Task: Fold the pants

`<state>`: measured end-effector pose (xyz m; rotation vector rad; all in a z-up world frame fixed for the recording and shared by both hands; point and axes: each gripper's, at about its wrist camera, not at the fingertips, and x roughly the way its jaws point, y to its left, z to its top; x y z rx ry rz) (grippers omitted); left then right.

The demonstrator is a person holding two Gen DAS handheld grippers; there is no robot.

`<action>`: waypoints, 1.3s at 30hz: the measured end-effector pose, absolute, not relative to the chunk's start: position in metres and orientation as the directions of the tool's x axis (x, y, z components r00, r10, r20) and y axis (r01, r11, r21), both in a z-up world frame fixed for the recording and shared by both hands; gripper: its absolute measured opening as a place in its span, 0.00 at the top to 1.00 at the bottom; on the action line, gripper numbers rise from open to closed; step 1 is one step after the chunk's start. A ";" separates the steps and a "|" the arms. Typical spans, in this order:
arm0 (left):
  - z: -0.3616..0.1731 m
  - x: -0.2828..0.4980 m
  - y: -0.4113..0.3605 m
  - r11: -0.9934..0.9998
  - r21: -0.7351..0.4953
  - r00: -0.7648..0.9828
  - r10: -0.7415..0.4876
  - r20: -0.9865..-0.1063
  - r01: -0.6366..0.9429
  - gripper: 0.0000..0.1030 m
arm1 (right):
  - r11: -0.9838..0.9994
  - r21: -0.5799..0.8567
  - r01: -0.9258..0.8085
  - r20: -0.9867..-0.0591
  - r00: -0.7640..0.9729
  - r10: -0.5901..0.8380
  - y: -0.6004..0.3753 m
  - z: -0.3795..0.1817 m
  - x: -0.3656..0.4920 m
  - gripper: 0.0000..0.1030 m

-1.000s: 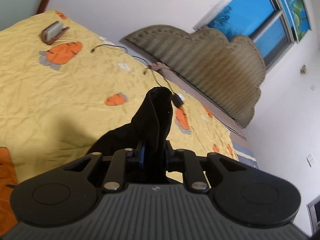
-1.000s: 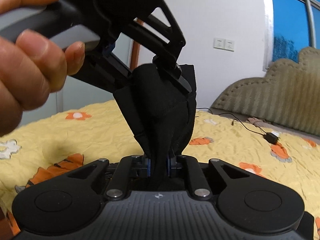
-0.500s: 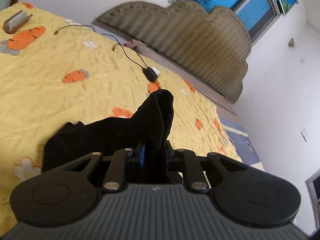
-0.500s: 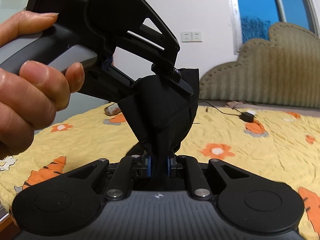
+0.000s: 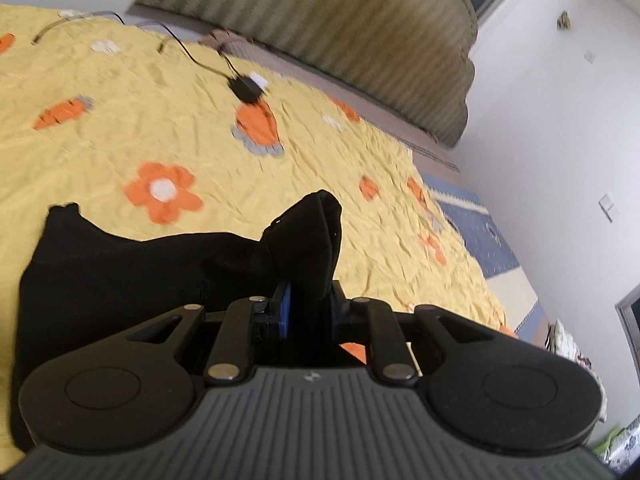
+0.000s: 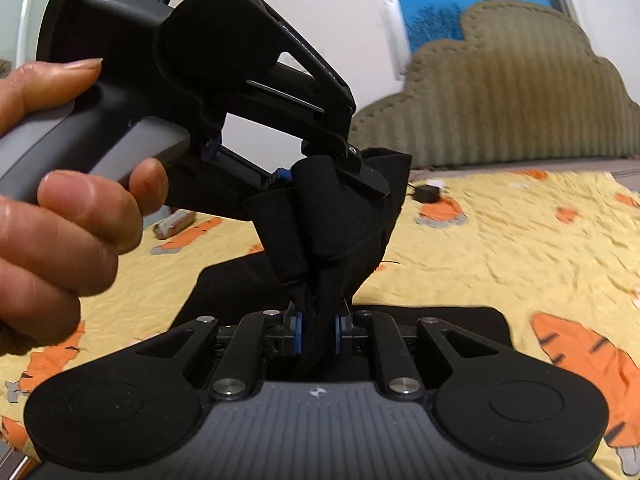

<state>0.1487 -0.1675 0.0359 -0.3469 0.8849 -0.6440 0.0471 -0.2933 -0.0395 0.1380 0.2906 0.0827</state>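
Both claws pinch bunched edges of the soft black fabric pants [image 5: 132,276], left claw [image 5: 308,308] just beside right claw [image 6: 318,330], the rest trailing leftward across the yellow carrot-print bed [image 5: 120,128]

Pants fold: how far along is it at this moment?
Done: black pants partly laid on the yellow bedspread. In hand: left gripper and right gripper each clamp a bunched edge, close together above the bed. Left: lay that edge down, flatten, release.
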 end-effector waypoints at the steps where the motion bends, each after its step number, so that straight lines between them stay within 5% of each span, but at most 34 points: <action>1: 0.032 0.150 -0.175 0.759 -0.529 0.451 -0.651 -0.611 0.379 0.85 | 0.986 0.159 -0.052 -0.285 0.954 0.096 -0.298 -0.042 0.047 0.87; 11: -0.012 0.157 -0.229 0.758 -0.509 0.354 -0.645 -0.677 0.408 0.83 | 0.945 0.327 0.028 -0.353 0.931 0.094 -0.345 -0.068 0.043 0.87; 18: -0.030 0.160 -0.237 0.725 -0.551 0.292 -0.679 -0.674 0.414 0.76 | 0.792 0.604 0.090 -0.404 0.891 0.207 -0.387 -0.091 0.043 0.77; 20: -0.025 0.159 -0.229 0.729 -0.536 0.320 -0.675 -0.664 0.425 0.69 | 0.748 0.657 0.095 -0.400 0.885 0.238 -0.400 -0.094 0.034 0.76; 23: -0.010 0.161 -0.204 0.756 -0.505 0.400 -0.651 -0.645 0.416 0.33 | 0.696 0.710 0.106 -0.396 0.878 0.271 -0.422 -0.095 0.010 0.75; 24: -0.005 0.160 -0.194 0.772 -0.485 0.437 -0.633 -0.638 0.411 0.20 | 0.700 0.704 0.123 -0.406 0.878 0.253 -0.427 -0.092 0.001 0.75; 25: 0.000 0.160 -0.182 0.792 -0.458 0.480 -0.610 -0.630 0.405 0.16 | 0.728 0.667 0.156 -0.422 0.885 0.197 -0.428 -0.086 -0.010 0.75; 28: 0.010 0.157 -0.151 0.837 -0.391 0.571 -0.547 -0.613 0.382 0.13 | 0.868 0.452 0.204 -0.418 0.908 0.004 -0.416 -0.056 -0.028 0.75; 31: 0.011 0.149 -0.125 0.879 -0.329 0.631 -0.478 -0.612 0.346 0.11 | 0.932 0.341 0.123 -0.393 0.919 0.023 -0.395 -0.038 -0.021 0.75; 39: -0.005 0.123 -0.075 0.934 -0.243 0.715 -0.356 -0.602 0.261 0.07 | 0.948 0.282 0.148 -0.473 0.881 0.004 -0.381 -0.063 0.010 0.75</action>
